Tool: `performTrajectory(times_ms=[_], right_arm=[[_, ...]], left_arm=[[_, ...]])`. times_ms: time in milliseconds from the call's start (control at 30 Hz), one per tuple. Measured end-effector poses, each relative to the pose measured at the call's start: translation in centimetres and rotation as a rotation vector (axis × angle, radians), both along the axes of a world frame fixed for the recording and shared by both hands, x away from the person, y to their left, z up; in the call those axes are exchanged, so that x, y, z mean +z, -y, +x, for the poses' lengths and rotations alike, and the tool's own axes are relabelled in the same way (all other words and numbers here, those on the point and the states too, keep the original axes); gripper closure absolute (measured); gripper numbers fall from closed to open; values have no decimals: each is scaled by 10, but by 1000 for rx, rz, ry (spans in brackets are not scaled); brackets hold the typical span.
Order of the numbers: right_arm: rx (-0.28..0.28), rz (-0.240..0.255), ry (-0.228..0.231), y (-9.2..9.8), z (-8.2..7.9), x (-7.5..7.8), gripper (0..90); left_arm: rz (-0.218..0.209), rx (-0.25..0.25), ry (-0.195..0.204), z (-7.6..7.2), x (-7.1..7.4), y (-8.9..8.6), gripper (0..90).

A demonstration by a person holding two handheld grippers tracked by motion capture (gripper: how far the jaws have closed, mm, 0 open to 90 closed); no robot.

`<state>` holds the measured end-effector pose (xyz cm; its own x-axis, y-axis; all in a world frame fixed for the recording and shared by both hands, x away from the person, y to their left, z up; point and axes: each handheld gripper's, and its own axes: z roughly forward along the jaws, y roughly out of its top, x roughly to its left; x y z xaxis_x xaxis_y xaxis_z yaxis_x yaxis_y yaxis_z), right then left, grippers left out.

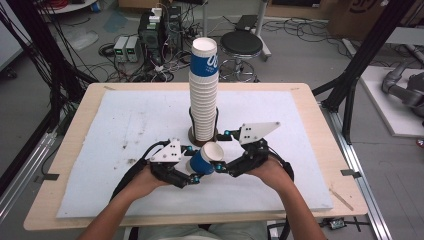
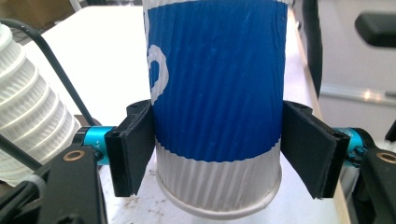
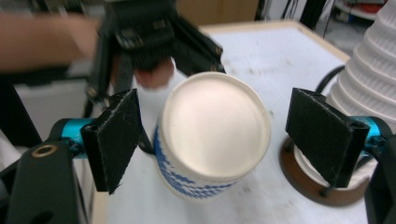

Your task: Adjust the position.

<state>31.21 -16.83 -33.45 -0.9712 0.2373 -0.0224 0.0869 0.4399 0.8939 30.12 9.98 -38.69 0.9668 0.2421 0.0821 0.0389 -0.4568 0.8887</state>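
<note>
Grey workshop floor strewn with cables, boxes and a round black stool [image 1: 241,44] surrounds a pale wooden table [image 1: 75,130] under a white foam mat [image 1: 125,125] in the high view. Near the mat's centre a tall stack of white ribbed paper cups [image 1: 204,95] stands on a round brown base [image 1: 192,134]; its top cup bears a blue band with unreadable white lettering. Just in front of the stack, a single blue-and-white ribbed paper cup [image 1: 206,159] lies tilted between the left gripper [image 1: 192,167] and the right gripper [image 1: 225,152].

In the left gripper view, the jaws of the left gripper [image 2: 217,149] clamp the cup [image 2: 215,93], stack at left.

In the right gripper view, the right gripper [image 3: 226,135] stands wide, clear of the cup [image 3: 212,135].
</note>
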Motion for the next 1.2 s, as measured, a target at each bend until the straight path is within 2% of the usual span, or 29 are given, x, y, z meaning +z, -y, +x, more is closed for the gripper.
performTrajectory(times_ms=[133,267,333,433,567,700,767,833,900,1033,1133,1200], right_arm=[[17,-105,13,-6,6,3,190],[61,-198,-6,-15,11,4,190],[76,-225,-14,-18,12,4,195],[107,-246,-37,-20,13,2,288],[123,-261,-66,-21,13,1,310],[124,-275,-89,-19,11,0,318],[127,-256,-86,-17,11,-1,318],[131,-225,-90,-12,11,-2,317],[128,-198,-96,-7,11,-4,317],[96,-136,-109,8,11,-10,316],[60,-102,-103,18,10,-15,316],[39,-59,-117,25,10,-19,316]], left_arm=[[73,-23,17,3,6,5,286],[107,-35,14,4,9,8,286],[115,-40,13,4,8,10,286],[127,-59,15,2,7,12,285],[136,-78,18,1,5,12,285],[117,-87,15,0,2,13,269],[88,-88,10,0,0,12,241],[44,-95,-19,1,-3,11,216],[18,-96,-43,3,-5,9,191],[-35,-102,-51,7,-8,1,188],[-99,-83,-63,9,-10,-7,188],[-142,-67,-68,11,-11,-11,187]])
